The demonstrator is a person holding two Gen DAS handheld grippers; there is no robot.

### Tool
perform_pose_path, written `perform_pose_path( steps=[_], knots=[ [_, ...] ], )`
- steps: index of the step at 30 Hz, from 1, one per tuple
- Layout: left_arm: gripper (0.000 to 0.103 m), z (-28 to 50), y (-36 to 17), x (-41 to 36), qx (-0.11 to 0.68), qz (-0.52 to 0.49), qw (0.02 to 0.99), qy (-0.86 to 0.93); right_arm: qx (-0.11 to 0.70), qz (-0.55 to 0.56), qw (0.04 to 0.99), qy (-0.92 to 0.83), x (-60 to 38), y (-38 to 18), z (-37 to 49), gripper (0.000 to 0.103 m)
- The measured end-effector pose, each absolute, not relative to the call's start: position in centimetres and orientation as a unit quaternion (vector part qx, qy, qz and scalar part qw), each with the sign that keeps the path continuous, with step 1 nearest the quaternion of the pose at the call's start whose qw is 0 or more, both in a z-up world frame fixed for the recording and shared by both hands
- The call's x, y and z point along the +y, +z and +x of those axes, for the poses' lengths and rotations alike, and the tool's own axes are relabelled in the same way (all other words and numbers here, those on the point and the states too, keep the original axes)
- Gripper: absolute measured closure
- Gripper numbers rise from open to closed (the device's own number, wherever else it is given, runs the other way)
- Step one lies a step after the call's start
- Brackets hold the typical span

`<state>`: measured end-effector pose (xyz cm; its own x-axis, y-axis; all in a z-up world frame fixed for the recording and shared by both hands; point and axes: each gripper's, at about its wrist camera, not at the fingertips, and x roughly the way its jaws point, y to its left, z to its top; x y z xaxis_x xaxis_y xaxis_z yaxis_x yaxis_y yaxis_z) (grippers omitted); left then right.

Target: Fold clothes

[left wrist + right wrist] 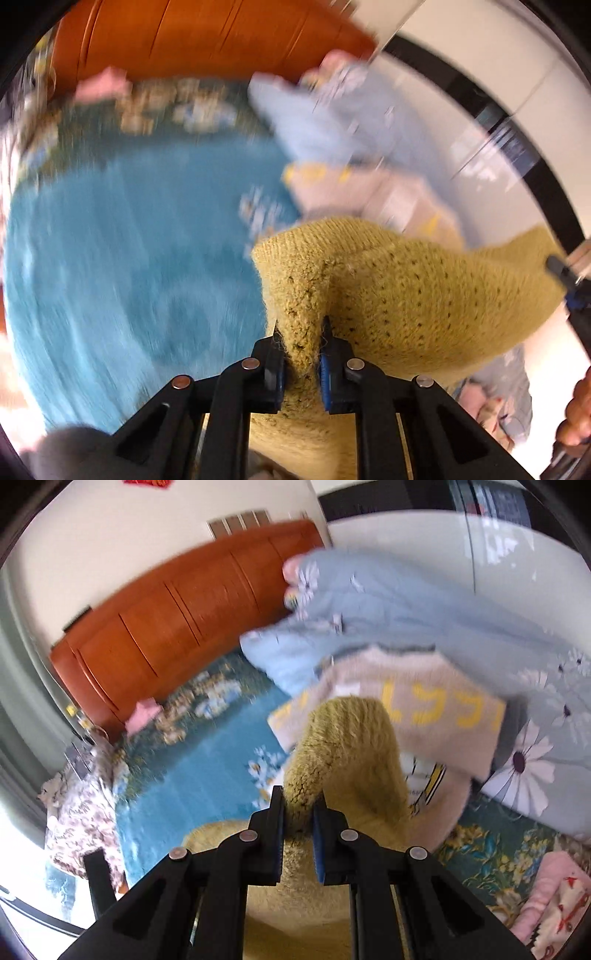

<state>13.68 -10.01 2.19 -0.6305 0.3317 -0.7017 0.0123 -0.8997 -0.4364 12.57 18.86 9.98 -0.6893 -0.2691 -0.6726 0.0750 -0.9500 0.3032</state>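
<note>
Blue floral bedspread (207,760) stretches toward the far wooden headboard (177,627). Both grippers, left gripper (302,332) and right gripper (298,801), pinch the yellow knit garment (406,295) (blurred), lifted above the bed's near side.

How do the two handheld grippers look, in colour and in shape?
Both look alike. The left gripper and the right gripper have matte black angular linkage arms with cut-out openings, joined by round silver pins. Each finger ends in a flat black plate with a blue pad on its inner face. No cables or sleeves show.
</note>
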Motion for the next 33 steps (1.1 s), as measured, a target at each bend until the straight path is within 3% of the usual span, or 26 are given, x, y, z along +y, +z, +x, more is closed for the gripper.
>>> perform_pose_path(
  steps=[7,18,22,27,33],
  knots=[
    [0.088,18.0,13.9,-11.4,-0.162,-0.295,0.127,0.933,-0.172,0.281,0.111,-0.938,21.2,17.2,18.7,0.09],
    [0.088,28.7,22.2,-12.5,-0.116,-0.215,0.187,0.951,-0.159,0.203,0.155,-0.954,21.3,22.4,32.7,0.09],
    [0.088,29.2,25.3,-11.8,-0.077,-0.211,0.206,0.952,-0.158,0.179,0.183,-0.954,22.1,24.6,36.5,0.09],
    [0.087,24.1,22.0,-8.1,-0.023,-0.261,0.185,0.947,-0.167,0.189,0.165,-0.954,23.4,24.3,34.9,0.09],
    [0.087,16.6,10.1,-4.5,-0.015,-0.383,0.134,0.914,-0.178,0.322,0.107,-0.924,24.2,14.5,25.7,0.09]
  ],
)
